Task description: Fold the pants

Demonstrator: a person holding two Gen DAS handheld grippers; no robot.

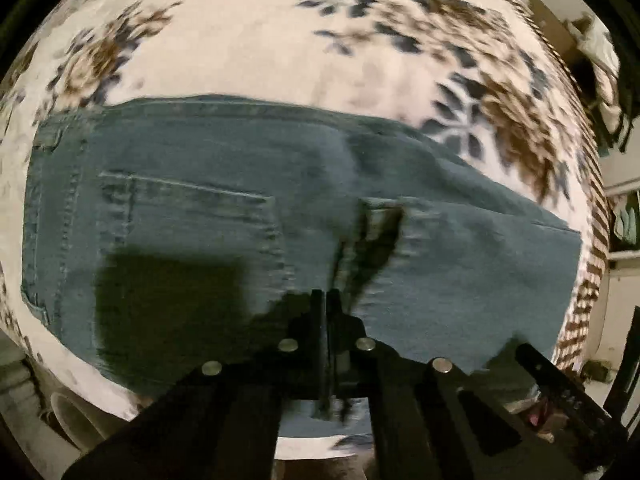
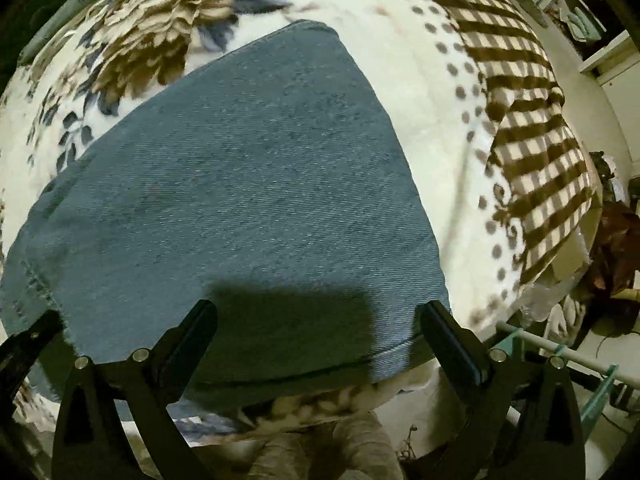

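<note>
Blue denim pants (image 1: 208, 200) lie folded on a floral blanket (image 1: 248, 40), back pocket up at the left. My left gripper (image 1: 325, 300) is shut, pinching the near edge of the pants; a fold of denim rises from the jaws. In the right wrist view the leg part of the pants (image 2: 248, 168) lies flat. My right gripper (image 2: 318, 312) is open and empty, its fingers (image 2: 200, 320) spread just above the hem edge near me.
The blanket (image 2: 432, 92) has a brown checked border (image 2: 528, 128) at the right, where the bed ends. Shelves and clutter (image 2: 580, 20) stand beyond that edge. A pale rail (image 2: 560, 348) runs at the lower right.
</note>
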